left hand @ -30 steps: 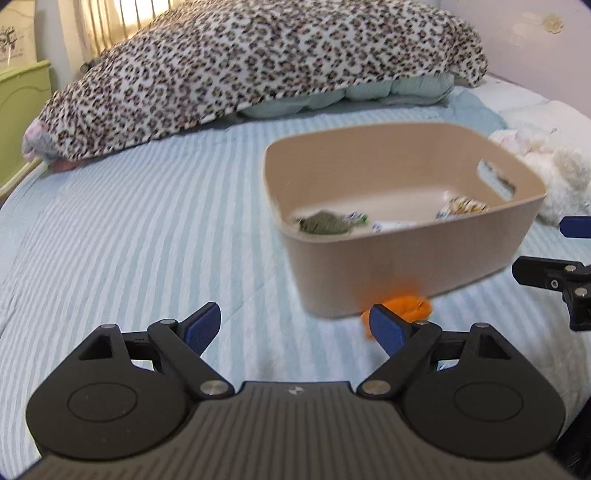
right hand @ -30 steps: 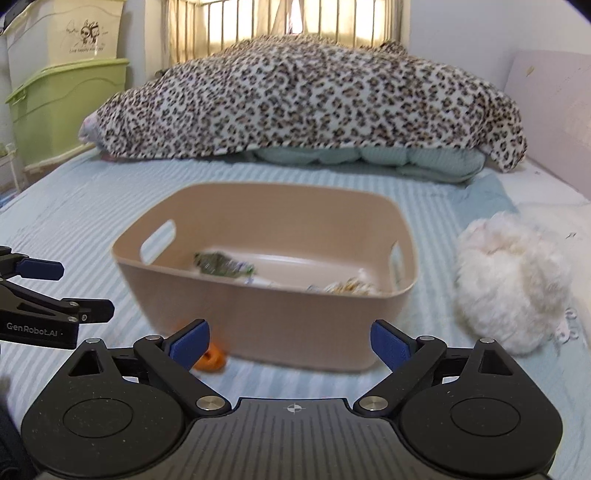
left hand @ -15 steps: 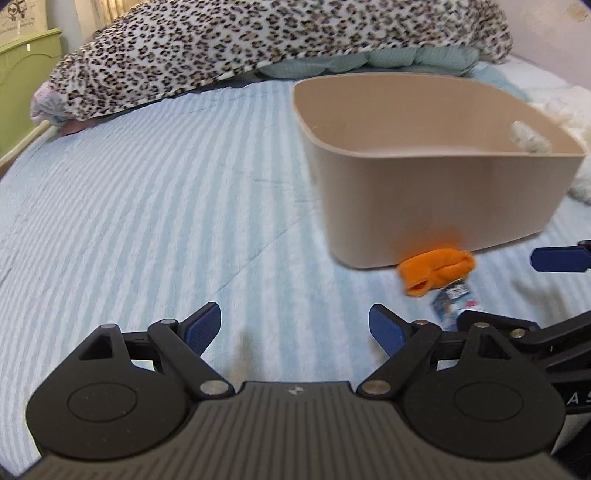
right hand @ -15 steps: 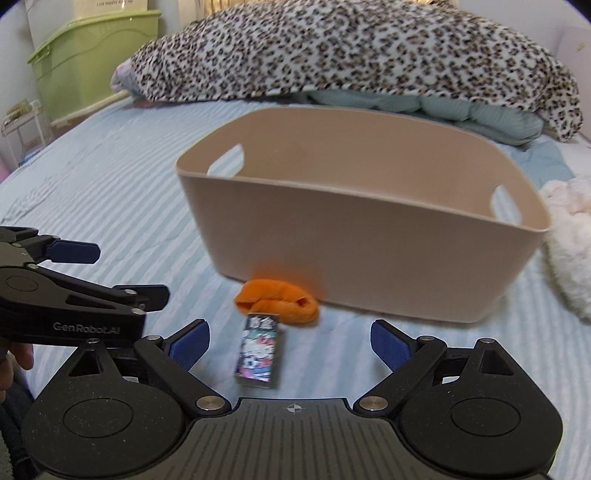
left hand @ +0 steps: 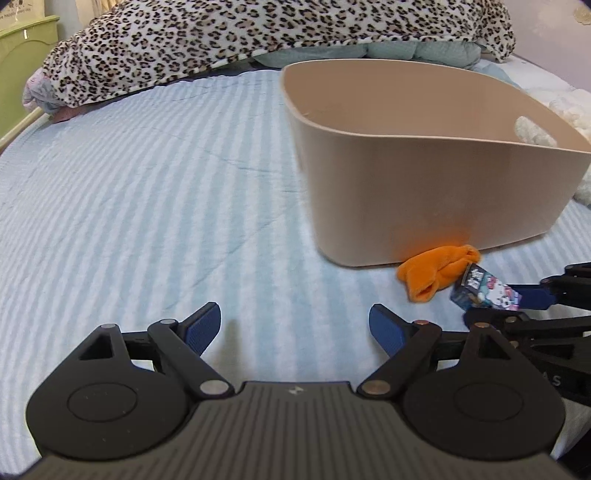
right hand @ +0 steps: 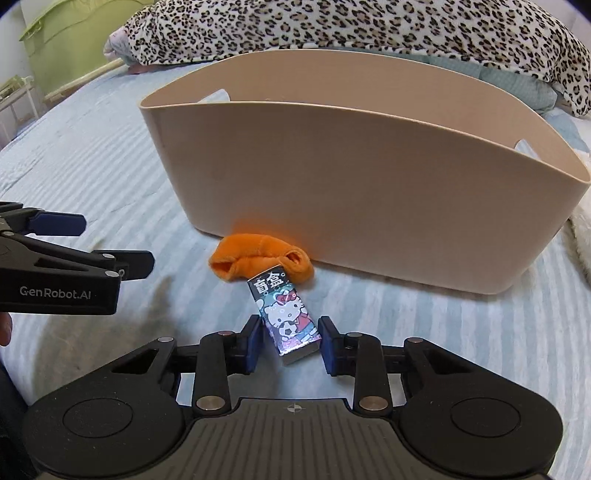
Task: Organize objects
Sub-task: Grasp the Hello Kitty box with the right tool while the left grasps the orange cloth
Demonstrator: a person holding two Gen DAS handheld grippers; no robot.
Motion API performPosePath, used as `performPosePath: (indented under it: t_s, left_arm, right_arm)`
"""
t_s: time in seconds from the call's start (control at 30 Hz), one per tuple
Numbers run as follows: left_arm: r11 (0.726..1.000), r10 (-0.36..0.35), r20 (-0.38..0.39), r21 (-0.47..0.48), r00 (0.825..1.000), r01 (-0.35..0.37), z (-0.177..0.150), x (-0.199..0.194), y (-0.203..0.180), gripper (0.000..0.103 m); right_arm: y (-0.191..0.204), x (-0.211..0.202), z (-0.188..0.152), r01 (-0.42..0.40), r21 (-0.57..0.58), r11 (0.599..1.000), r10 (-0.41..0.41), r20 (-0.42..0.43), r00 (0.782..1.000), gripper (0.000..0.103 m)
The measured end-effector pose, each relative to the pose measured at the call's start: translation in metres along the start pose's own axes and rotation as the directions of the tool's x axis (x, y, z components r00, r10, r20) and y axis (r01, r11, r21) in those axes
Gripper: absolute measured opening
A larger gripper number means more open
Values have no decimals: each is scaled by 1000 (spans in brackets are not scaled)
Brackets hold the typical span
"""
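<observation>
**While right claw brackets the box, left claw idles wide**

Left wrist view:
- left claw [left hand: 295,325] has its blue pads spread wide, nothing between them, low over the striped blue bedsheet [left hand: 147,206].
- beige bin [left hand: 424,177] sits ahead-right on the bed. Its near wall blocks any look at the contents.
- orange cloth [left hand: 432,273] lies crumpled at the foot of the bin's near wall, touching it.
- printed box [left hand: 484,291] is just right of the cloth, one end against it, tilted up off the sheet.
- right claw [left hand: 532,306] comes in from the right edge, pads on either side of the box. Contact can't be resolved from here.
- leopard blanket [left hand: 221,40] is piled across the far side, with a green cabinet [left hand: 22,74] at far left.
- white fluffy thing [left hand: 535,131] shows through the bin's handle slot.

Right wrist view:
- right claw [right hand: 290,341] is narrowed around the printed box [right hand: 286,317]. Small gaps show on both sides, so it's not clamped.
- box is angled, far end resting against the orange cloth [right hand: 258,258].
- cloth is pressed against the bin [right hand: 351,206], which fills the view directly ahead.
- left claw [right hand: 110,240] is off to the left, pads apart, well clear of the box.
- leopard blanket [right hand: 369,26] sits behind the bin.
</observation>
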State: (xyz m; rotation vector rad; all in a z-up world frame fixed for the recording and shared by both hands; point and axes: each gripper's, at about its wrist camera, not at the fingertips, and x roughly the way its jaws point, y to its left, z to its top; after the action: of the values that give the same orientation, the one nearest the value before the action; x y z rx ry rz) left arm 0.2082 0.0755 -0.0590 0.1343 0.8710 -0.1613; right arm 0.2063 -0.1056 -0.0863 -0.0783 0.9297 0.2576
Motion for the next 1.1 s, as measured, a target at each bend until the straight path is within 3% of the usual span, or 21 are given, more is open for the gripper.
performPosePath:
  t_s: [0.17, 0.4, 0.6, 0.67, 0.73, 0.83, 0.93, 1.07, 1.1]
  left_arm:
    - [997, -78, 7, -11, 997, 78, 4, 1, -20, 91]
    - [993, -113, -5, 31, 994, 113, 11, 15, -54, 91]
    - [993, -119, -42, -15, 992, 119, 18, 42, -67, 91]
    - [994, -109, -46, -29, 993, 108, 19, 49, -69, 91]
    - [995, -98, -36, -25, 995, 97, 19, 51, -72, 90]
    - [997, -72, -18, -18, 997, 71, 17, 50, -75, 78]
    - [996, -88, 8, 9, 996, 88, 13, 45, -77, 52]
    - [992, -116, 8, 53, 993, 115, 13, 39, -78, 22]
    - [992, -116, 6, 55, 993, 115, 12, 37, -79, 20]
  right_arm:
    - [-12, -7, -2, 44, -36, 998, -43, 28, 999, 21]
    - [-43, -19, -7, 71, 0, 997, -71, 27, 997, 21]
    - [-67, -15, -9, 52, 59, 997, -53, 8, 999, 21]
    - [-66, -12, -9, 60, 51, 997, -61, 20, 998, 34]
    - [-65, -12, -10, 64, 47, 997, -66, 32, 997, 36]
    - [-68, -10, -7, 49, 55, 997, -51, 38, 998, 36]
    - [-70, -10, -5, 38, 53, 998, -40, 42, 998, 21]
    - [-69, -14, -11, 40, 49, 998, -42, 51, 998, 21]
    - [-68, -15, -13, 41, 46, 998, -44, 50, 998, 21]
